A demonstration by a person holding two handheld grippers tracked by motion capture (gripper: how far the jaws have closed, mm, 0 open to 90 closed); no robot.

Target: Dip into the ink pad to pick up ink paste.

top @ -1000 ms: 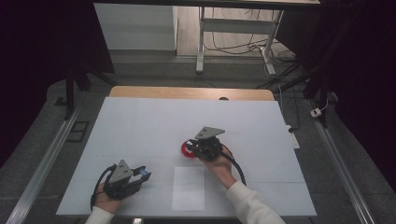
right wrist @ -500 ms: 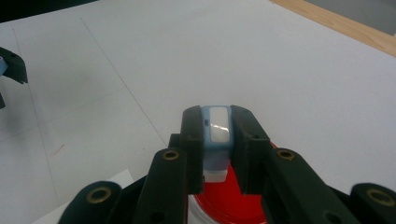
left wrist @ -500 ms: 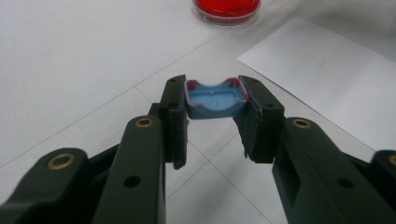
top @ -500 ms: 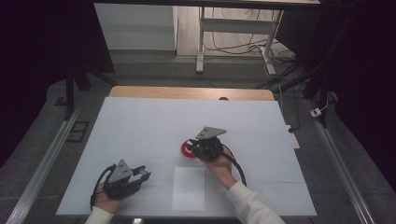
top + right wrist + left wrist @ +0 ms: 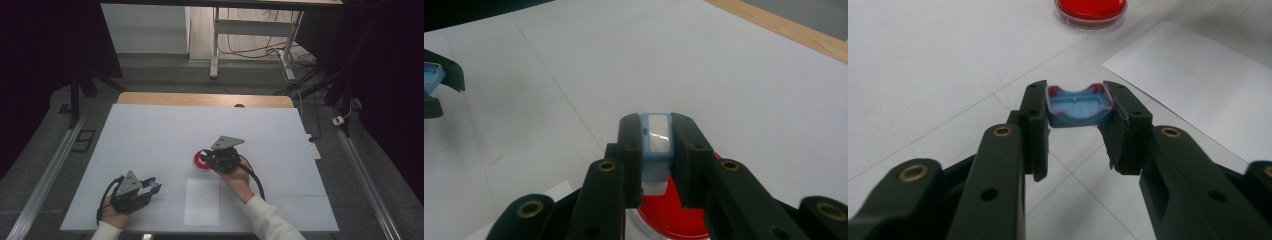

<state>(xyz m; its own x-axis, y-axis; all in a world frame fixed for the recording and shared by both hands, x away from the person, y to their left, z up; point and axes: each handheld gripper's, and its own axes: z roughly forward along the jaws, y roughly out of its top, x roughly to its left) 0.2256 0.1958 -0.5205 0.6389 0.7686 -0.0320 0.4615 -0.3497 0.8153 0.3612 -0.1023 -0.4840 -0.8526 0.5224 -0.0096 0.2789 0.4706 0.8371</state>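
Writing shows nowhere; left hand-held gripper (image 5: 1075,107) clamps a blue cap (image 5: 1077,106), right hand-held gripper (image 5: 655,137) a pale blue block (image 5: 656,145)

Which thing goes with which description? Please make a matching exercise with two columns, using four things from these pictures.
Things:
1. red dish
2. white paper sheet
3. left gripper
4. right gripper

Descriptions:
A. lies flat near the front edge of the table
B. shut on a pale blue block with a white face, above the dish
C. round, with a clear rim, on the table
D. shut on a blue cap with red stains

Pairs: 1-C, 2-A, 3-D, 4-B
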